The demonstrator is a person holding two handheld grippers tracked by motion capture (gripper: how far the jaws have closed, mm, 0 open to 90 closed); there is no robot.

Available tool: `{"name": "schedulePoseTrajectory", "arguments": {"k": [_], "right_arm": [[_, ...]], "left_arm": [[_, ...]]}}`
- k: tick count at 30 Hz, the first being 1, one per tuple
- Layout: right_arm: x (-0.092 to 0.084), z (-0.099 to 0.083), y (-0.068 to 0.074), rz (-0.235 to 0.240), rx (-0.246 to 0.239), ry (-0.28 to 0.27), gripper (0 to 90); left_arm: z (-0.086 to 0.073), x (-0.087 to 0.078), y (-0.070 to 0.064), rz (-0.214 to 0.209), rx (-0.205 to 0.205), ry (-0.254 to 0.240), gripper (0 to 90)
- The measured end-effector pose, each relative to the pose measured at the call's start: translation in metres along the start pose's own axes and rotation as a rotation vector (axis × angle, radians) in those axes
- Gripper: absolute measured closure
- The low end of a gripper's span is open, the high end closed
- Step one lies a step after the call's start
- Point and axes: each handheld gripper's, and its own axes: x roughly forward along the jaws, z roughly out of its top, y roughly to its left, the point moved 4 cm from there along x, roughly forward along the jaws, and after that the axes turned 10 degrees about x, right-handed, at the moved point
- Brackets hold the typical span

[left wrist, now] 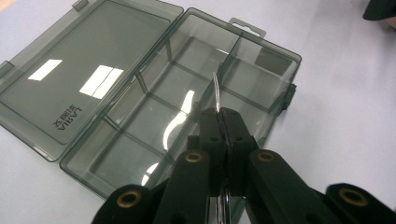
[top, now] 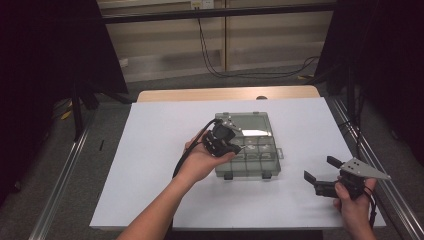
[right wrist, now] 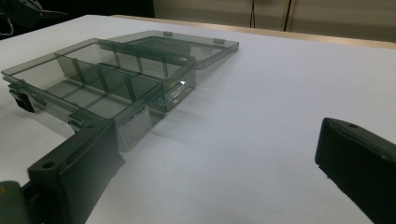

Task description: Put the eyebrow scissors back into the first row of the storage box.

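Left claw (left wrist: 223,116) pinches a thin clear divider (left wrist: 215,91) edge-on, directly above the open organizer box (left wrist: 154,107); keep it upright, seat it in the slots below; right claw (top: 322,172) spread, idle.

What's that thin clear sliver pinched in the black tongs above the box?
On the white sheet lies an open smoky-grey compartment box, lid flat beside it. Above its tray, the left gripper is shut on a thin, clear divider strip, held edge-on, unlike the fixed grey partitions below.

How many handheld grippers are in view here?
2: the left gripper over the open clear box, pinching a thin strip; the right gripper open, near the table's right edge.
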Motion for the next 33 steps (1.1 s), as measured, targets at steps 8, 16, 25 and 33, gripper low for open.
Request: {"name": "schedulePoseTrajectory", "arguments": {"k": [8,16,25,33], "right_arm": [[0.001,0.0,0.0,-0.001,-0.002,0.0,0.0],[0.001,-0.001,0.0,-0.002,0.001,0.001,0.0],[0.001,-0.001,0.0,-0.001,0.0,0.002,0.0],[0.001,-0.001,0.0,0.0,-0.001,0.001,0.0]], "left_arm": [[0.003,0.002,0.009,0.0,-0.014,-0.006,88.7],[0.005,0.003,0.02,0.018,-0.024,-0.002,88.7],[0.008,0.01,0.03,0.028,-0.036,0.002,88.7],[0.009,0.02,0.039,0.03,-0.043,-0.001,88.7]]}}
